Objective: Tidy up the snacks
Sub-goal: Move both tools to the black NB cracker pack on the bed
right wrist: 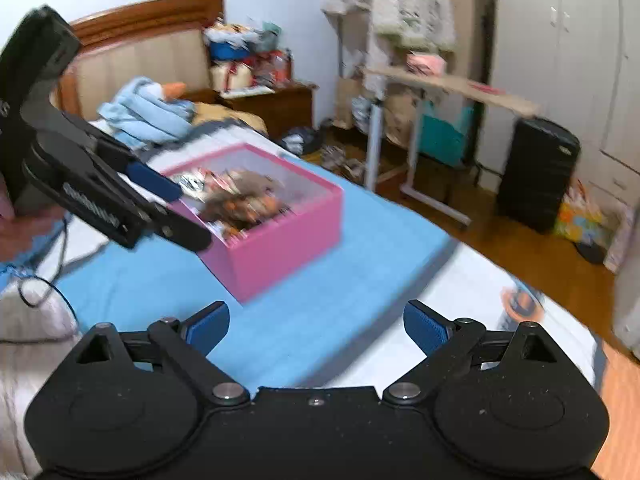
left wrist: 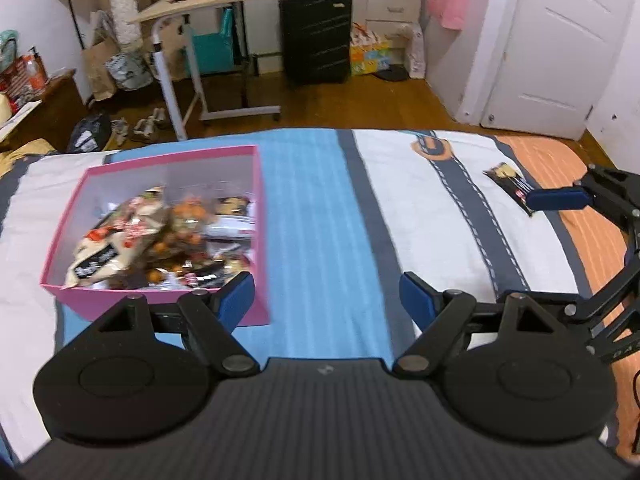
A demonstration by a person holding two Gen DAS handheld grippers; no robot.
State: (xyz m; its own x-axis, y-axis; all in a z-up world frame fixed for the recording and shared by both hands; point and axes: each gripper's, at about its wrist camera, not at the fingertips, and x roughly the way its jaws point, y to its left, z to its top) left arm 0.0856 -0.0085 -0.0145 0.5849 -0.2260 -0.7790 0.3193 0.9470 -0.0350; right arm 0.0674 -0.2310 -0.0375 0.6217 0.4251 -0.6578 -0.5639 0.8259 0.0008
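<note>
A pink box (left wrist: 256, 200) filled with several snack packets (left wrist: 160, 236) sits on the bed's blue stripe; it also shows in the right wrist view (right wrist: 288, 240). My left gripper (left wrist: 326, 296) is open and empty, just right of the box's near corner. A dark snack packet (left wrist: 508, 182) lies alone on the white part of the cover at the right. My right gripper (right wrist: 316, 326) is open and empty above the bed. One of its blue fingertips (left wrist: 558, 199) shows in the left wrist view, touching or just beside that packet. The left gripper also shows in the right wrist view (right wrist: 156, 182).
The bed cover (left wrist: 312, 216) has blue, white and orange stripes. Beyond the bed's far edge stand a rolling side table (left wrist: 224, 4), a black suitcase (left wrist: 316, 36) and a white door (left wrist: 560, 40). A headboard (right wrist: 132, 44) and folded blue blanket (right wrist: 148, 112) lie at the left.
</note>
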